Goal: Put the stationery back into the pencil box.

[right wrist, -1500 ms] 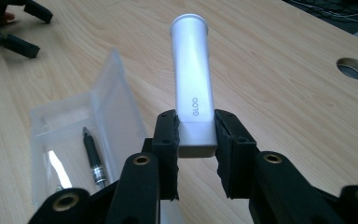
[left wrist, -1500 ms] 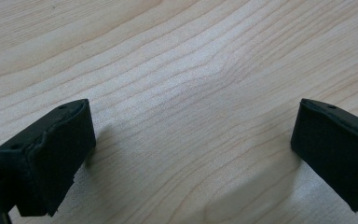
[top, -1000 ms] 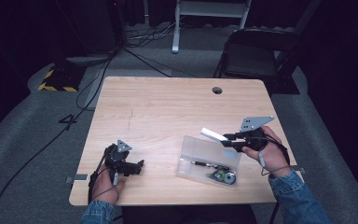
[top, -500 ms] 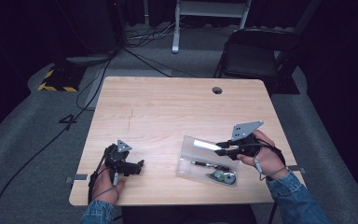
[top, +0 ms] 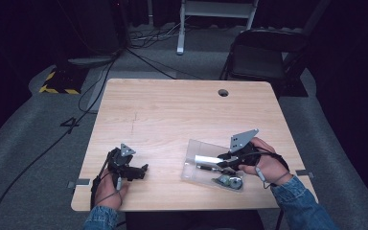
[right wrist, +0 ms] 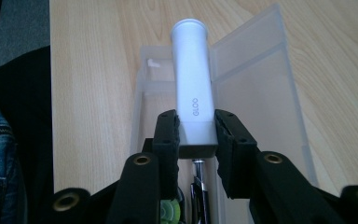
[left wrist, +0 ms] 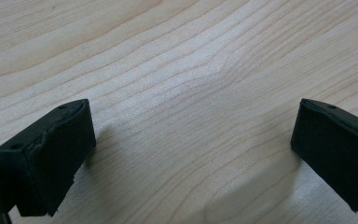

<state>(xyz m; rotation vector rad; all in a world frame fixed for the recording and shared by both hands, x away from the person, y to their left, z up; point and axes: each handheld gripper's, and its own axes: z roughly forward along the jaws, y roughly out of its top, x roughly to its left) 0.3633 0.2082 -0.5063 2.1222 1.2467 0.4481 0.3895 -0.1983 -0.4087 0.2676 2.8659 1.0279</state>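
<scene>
My right gripper (top: 223, 161) (right wrist: 197, 130) is shut on a white glue stick (top: 207, 159) (right wrist: 193, 88) marked GLOO, held level just above a clear plastic case (top: 190, 168) (right wrist: 261, 98) that lies open on the table. Inside the case lie a pen (top: 202, 167) (right wrist: 198, 186) and a small round thing with green (top: 227, 181) (right wrist: 170, 212). Near the table's front left, my left gripper (top: 141, 170) rests low on the wood. Its black pads (left wrist: 51, 154) stand wide apart with bare wood between them.
The light wooden table (top: 172, 110) has a round cable hole (top: 223, 92) at its far right. A dark chair (top: 258, 52) stands behind the table. Cables and a yellow-black striped block (top: 57, 82) lie on the grey floor at the left.
My right gripper has carried the glue stick left and down, from beside the case's right edge to just over the open case. The left hand has stayed still.
</scene>
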